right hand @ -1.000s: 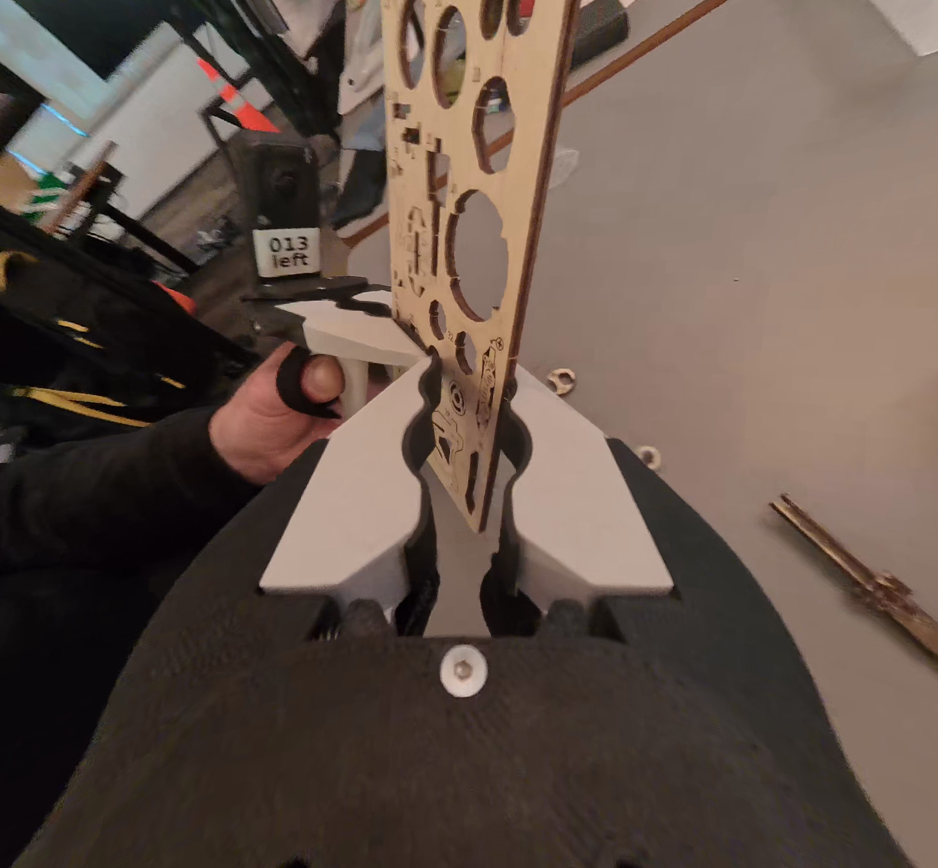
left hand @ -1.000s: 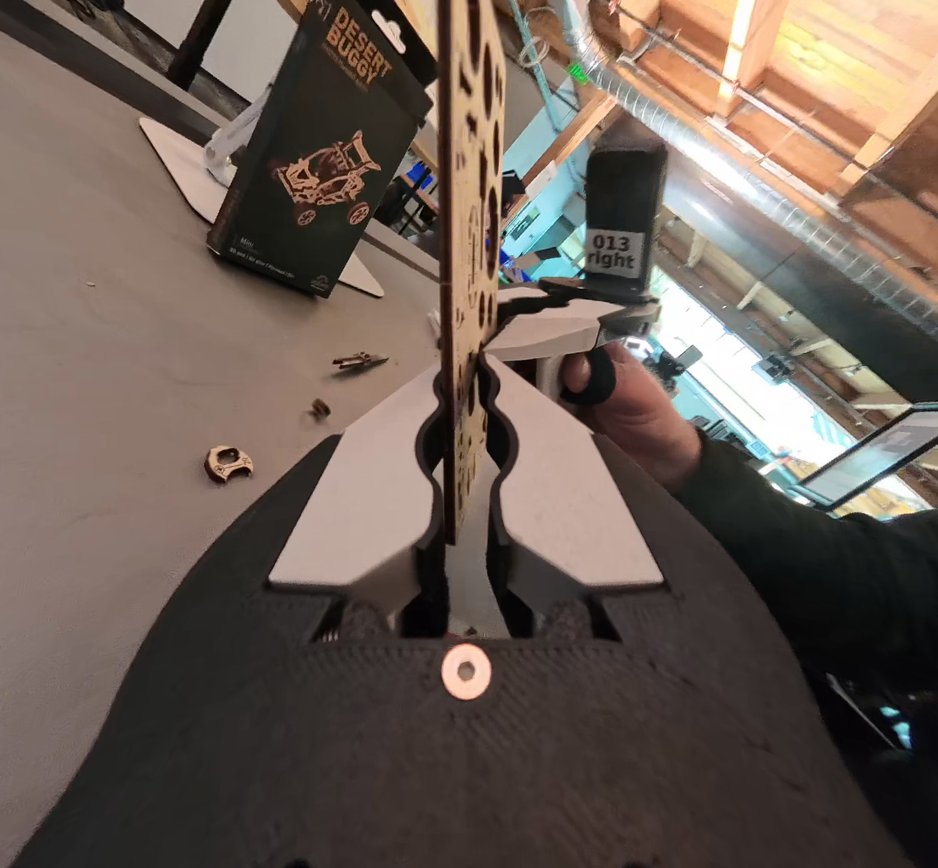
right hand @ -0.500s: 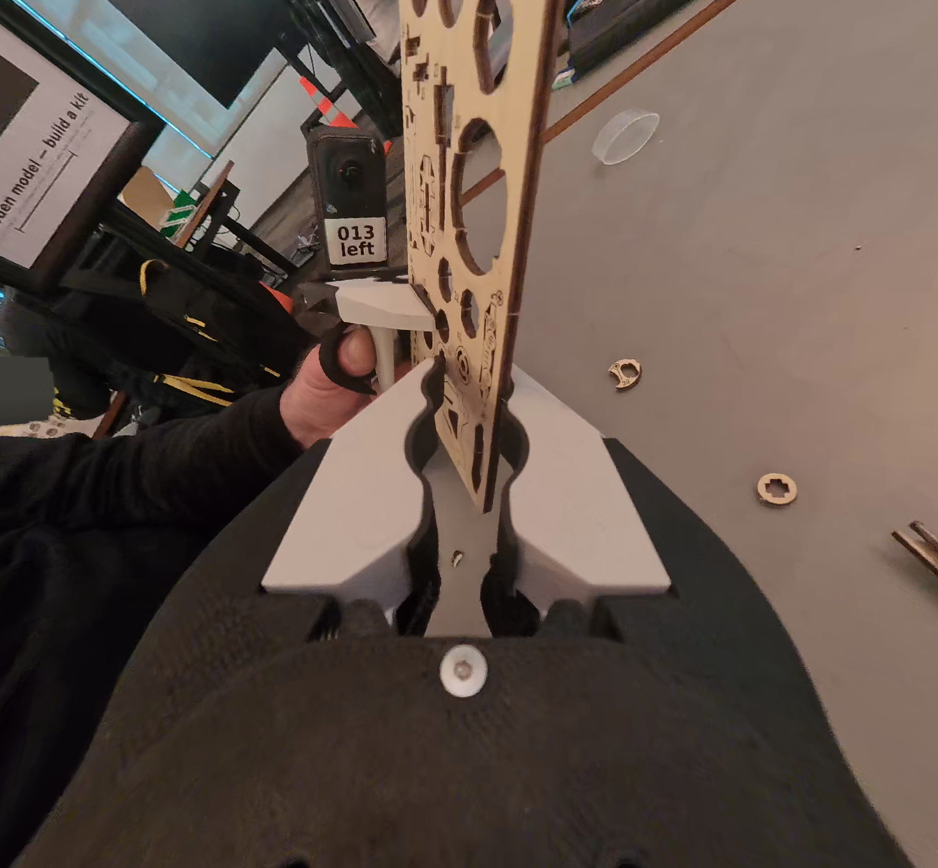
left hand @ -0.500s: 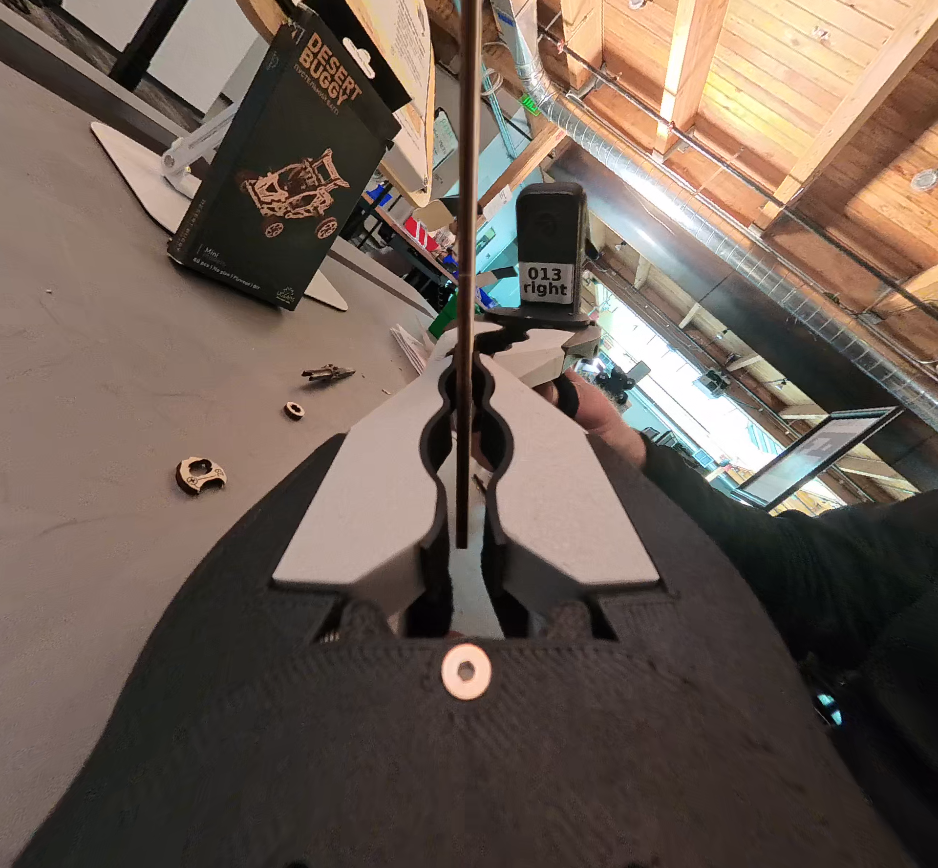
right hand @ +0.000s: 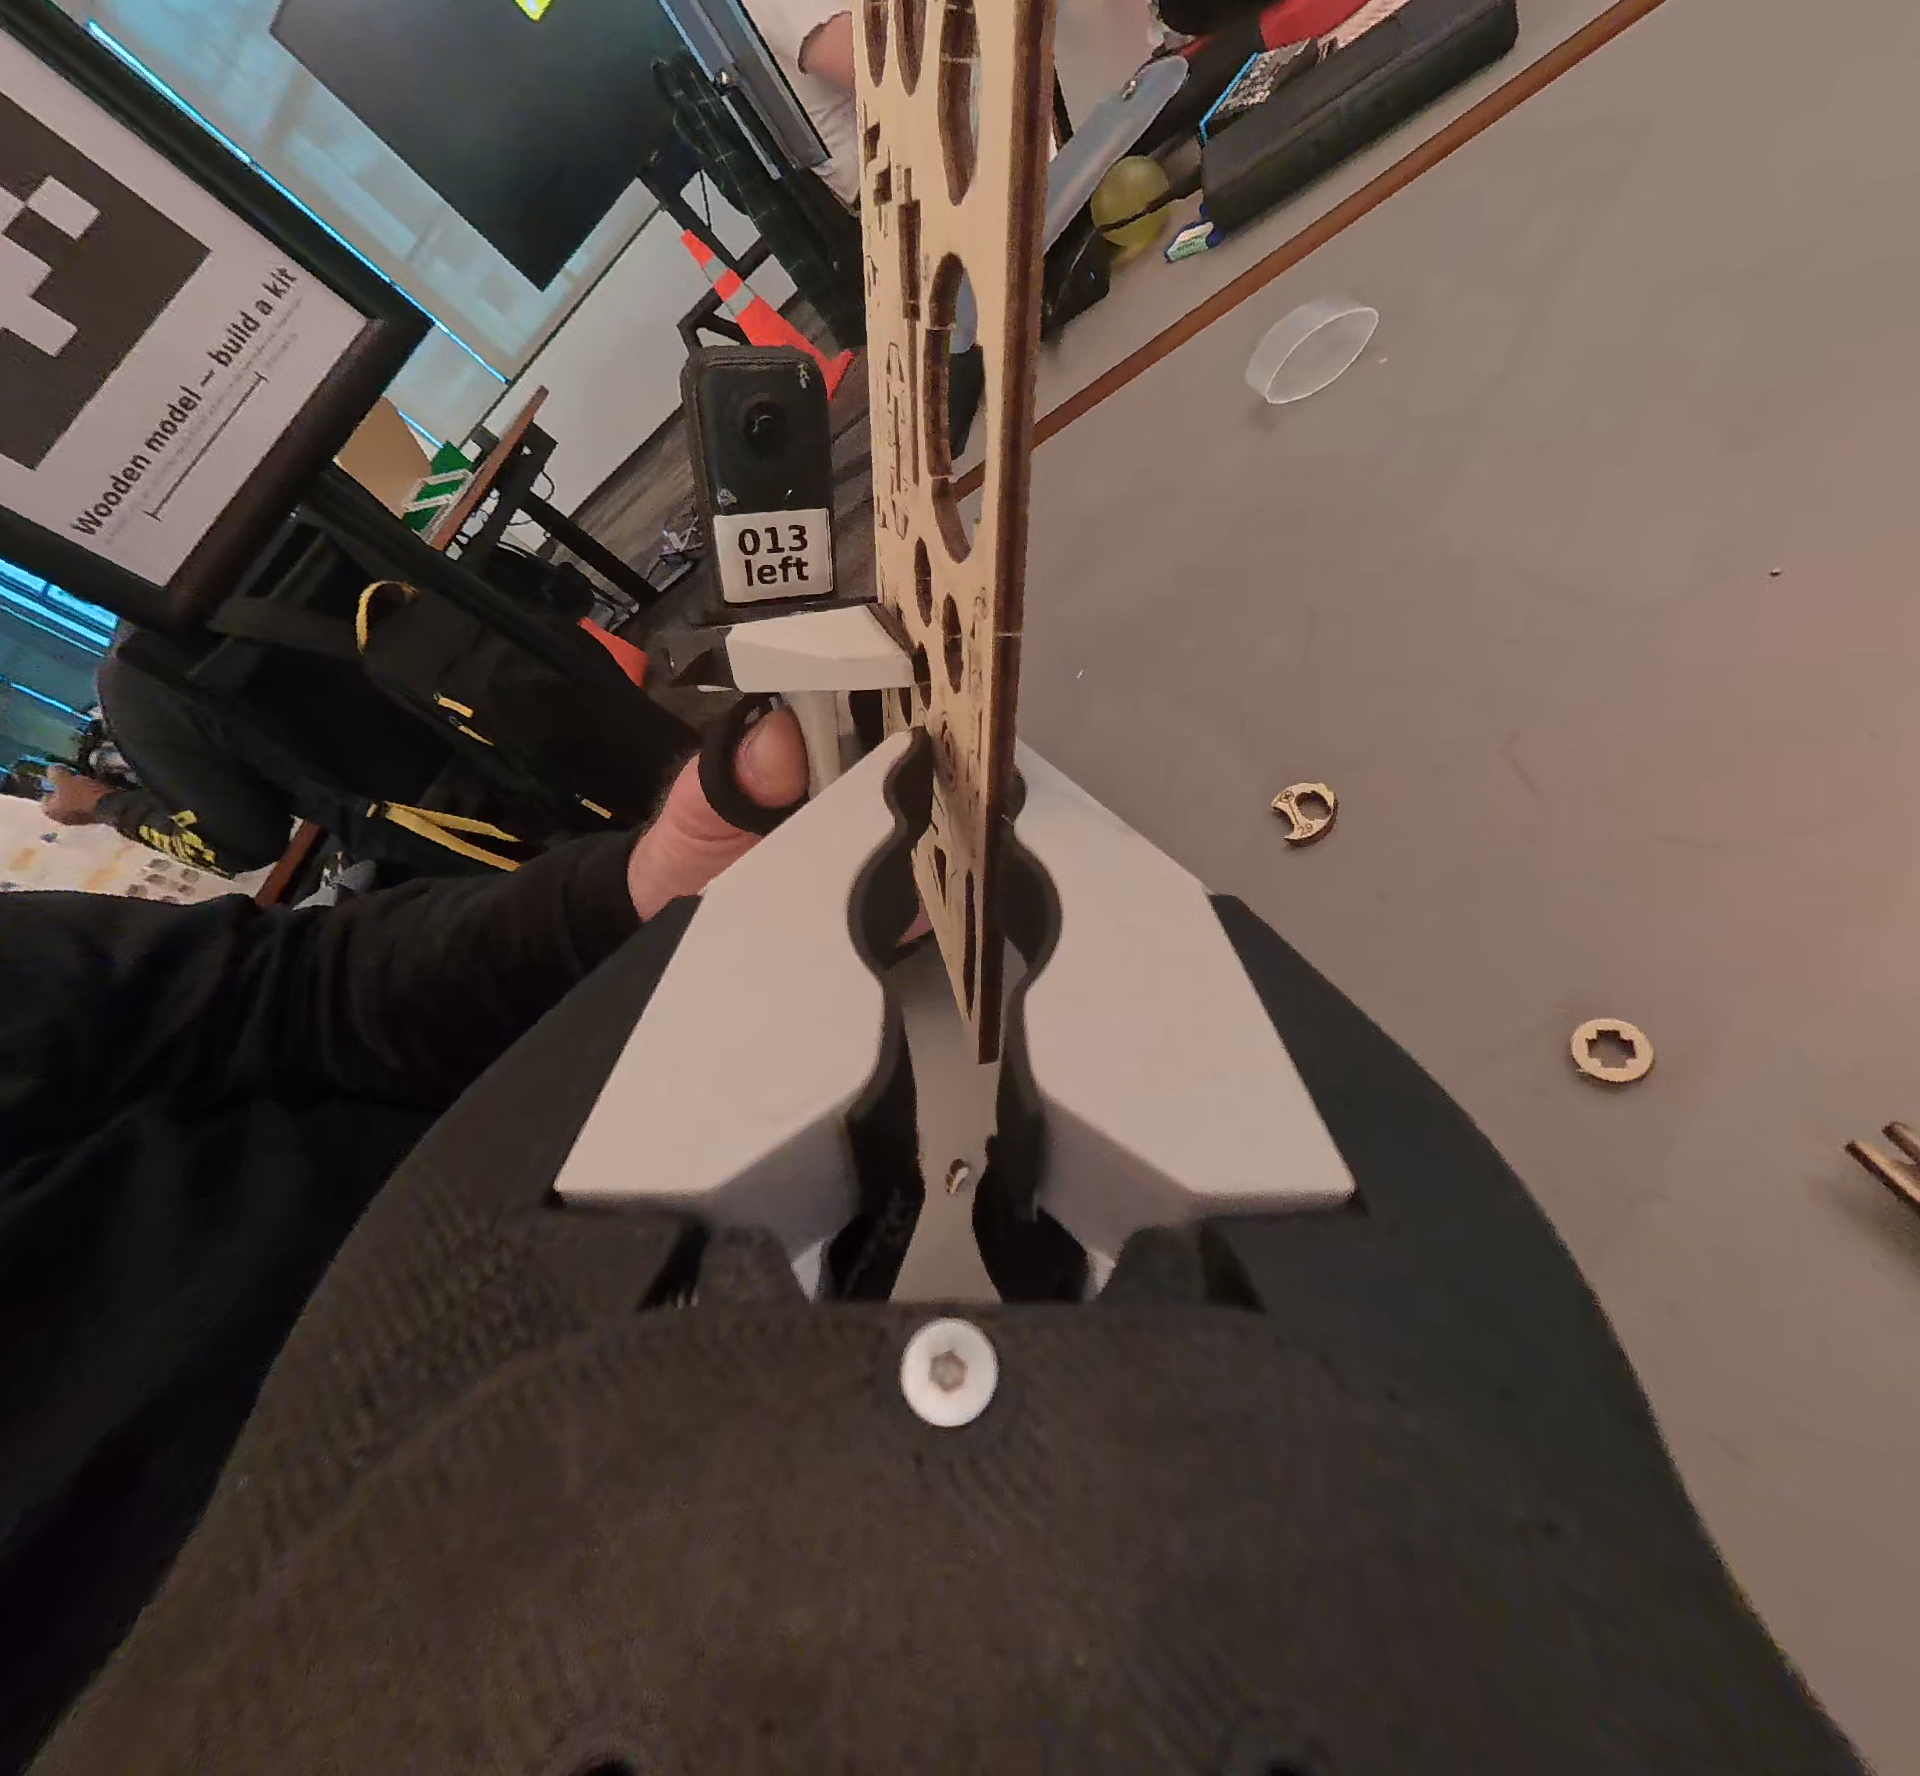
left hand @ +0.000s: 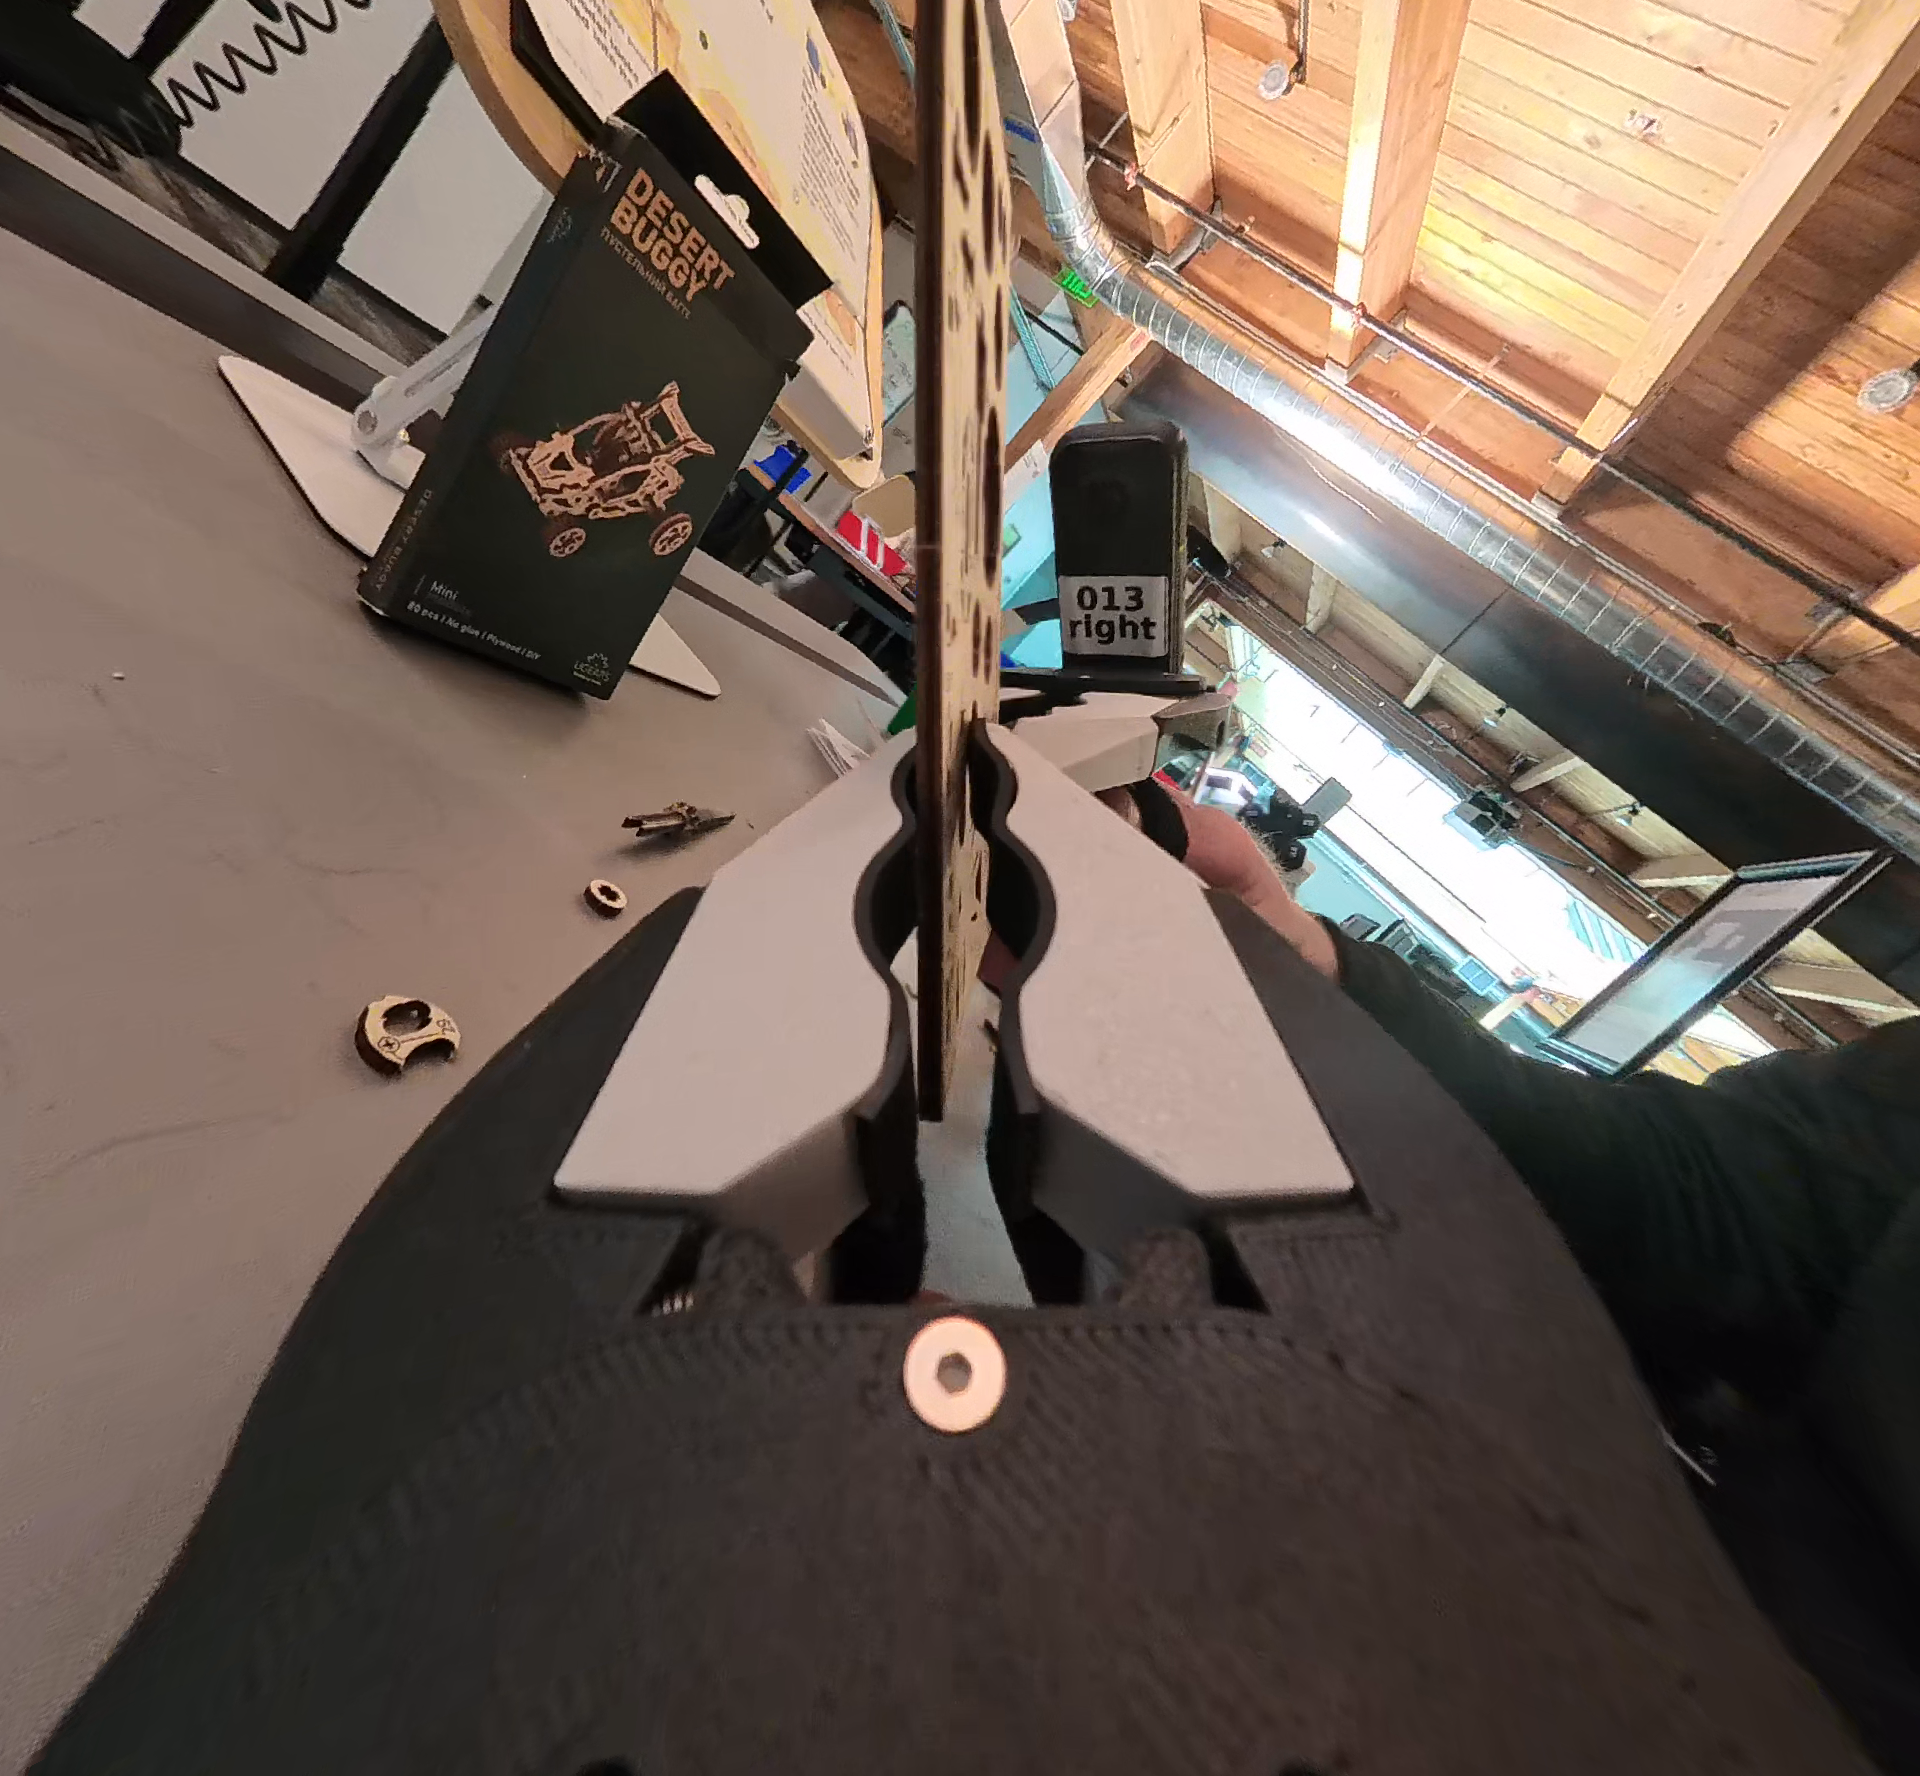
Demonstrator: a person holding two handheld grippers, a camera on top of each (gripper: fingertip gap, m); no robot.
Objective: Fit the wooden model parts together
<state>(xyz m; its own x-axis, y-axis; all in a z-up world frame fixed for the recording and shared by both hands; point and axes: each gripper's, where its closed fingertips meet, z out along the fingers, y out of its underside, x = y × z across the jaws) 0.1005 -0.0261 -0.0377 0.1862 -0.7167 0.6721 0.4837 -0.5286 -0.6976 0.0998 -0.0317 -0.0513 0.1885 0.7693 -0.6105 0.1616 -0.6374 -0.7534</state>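
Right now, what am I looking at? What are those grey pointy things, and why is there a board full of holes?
These are two pictures from small cameras, each riding on a hand-held pincher tool. A person holds one tool in each hand, and there is no robot arm here. The left wrist view looks along the left gripper; the right wrist view looks along the right gripper. The grey pointy things are each tool's two fingers. Both pinch the same thin wooden sheet from opposite sides, holding it on edge. Its holes are where model pieces were popped out. On the grey table lie a few loose pieces, such as a notched round piece and a small ring. The dark kit box stands behind them. In each view you can see the other tool and the person's hand.
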